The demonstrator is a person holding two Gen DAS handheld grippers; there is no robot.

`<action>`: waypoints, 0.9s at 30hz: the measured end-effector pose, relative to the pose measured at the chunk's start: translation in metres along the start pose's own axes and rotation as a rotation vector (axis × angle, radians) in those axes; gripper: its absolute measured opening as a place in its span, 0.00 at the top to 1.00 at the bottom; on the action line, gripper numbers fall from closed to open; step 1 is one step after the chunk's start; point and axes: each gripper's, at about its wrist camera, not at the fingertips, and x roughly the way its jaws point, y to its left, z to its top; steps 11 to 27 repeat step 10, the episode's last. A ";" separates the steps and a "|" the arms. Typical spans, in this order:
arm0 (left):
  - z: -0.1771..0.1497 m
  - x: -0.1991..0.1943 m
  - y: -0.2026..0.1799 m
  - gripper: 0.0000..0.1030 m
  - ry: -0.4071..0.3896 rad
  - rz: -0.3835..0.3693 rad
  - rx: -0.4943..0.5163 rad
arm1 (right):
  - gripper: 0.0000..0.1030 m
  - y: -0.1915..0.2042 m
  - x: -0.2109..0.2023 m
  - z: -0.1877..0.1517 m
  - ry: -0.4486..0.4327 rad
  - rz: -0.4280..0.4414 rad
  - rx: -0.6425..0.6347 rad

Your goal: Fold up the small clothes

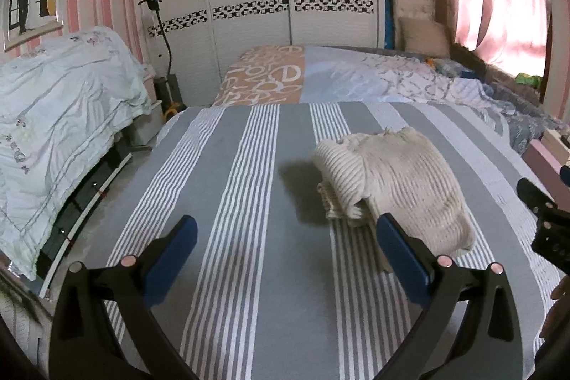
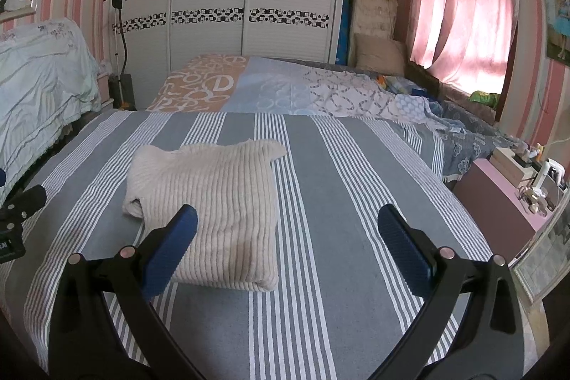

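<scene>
Sweater, cream ribbed knit, folded on striped bed sheet.
Left hand-held gripper and right hand-held gripper both spread wide, empty, just above the sheet.

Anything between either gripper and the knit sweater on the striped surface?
Nothing visible. The folded cream sweater lies alone on the striped cloth; open right gripper and open left gripper each face it over bare fabric.

The sweater is ribbed, matt knit; the sheet is flat woven striped cloth.
</scene>
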 end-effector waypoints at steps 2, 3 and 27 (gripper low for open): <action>-0.001 0.001 0.000 0.02 0.006 0.003 -0.001 | 0.03 0.000 0.002 0.000 0.002 -0.002 0.000; 0.000 0.002 0.001 0.02 0.012 0.001 -0.007 | 0.03 0.000 0.003 0.000 0.003 -0.003 -0.001; -0.001 0.002 0.001 0.02 0.013 0.013 -0.005 | 0.03 0.001 0.006 -0.002 0.005 -0.001 -0.002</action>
